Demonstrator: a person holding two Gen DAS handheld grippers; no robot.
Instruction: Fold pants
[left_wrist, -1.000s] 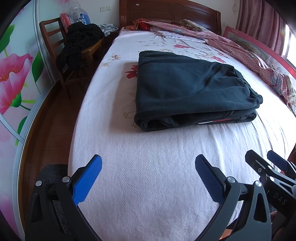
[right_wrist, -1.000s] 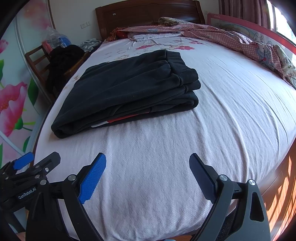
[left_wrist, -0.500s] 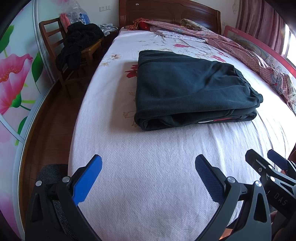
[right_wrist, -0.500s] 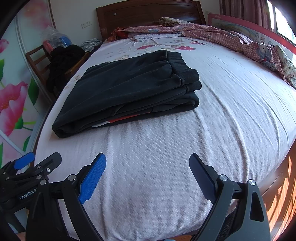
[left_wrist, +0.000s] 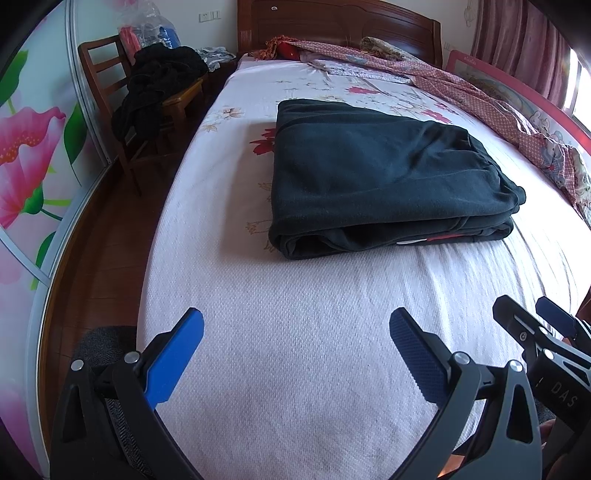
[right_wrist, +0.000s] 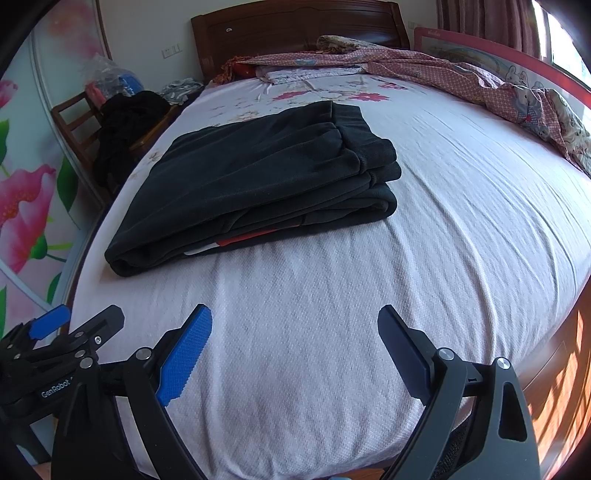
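Dark pants (left_wrist: 376, 173) lie folded into a flat stack of layers in the middle of the bed (left_wrist: 295, 332), with a red and white label peeking out along the near edge. In the right wrist view the same pants (right_wrist: 258, 177) show their waistband at the right end. My left gripper (left_wrist: 295, 339) hovers open over the bare sheet near the foot of the bed, well short of the pants. My right gripper (right_wrist: 295, 336) is also open and holds nothing, beside the left one. Each gripper appears at the edge of the other's view.
A wooden chair (left_wrist: 110, 92) heaped with dark clothes stands left of the bed by a flowered wardrobe door (left_wrist: 26, 147). A pink patterned quilt (left_wrist: 498, 107) runs along the bed's far right side. The wooden headboard (left_wrist: 332, 29) closes the far end.
Nothing moves apart from a slight drift of both cameras. The pants lie still and both grippers stay open.
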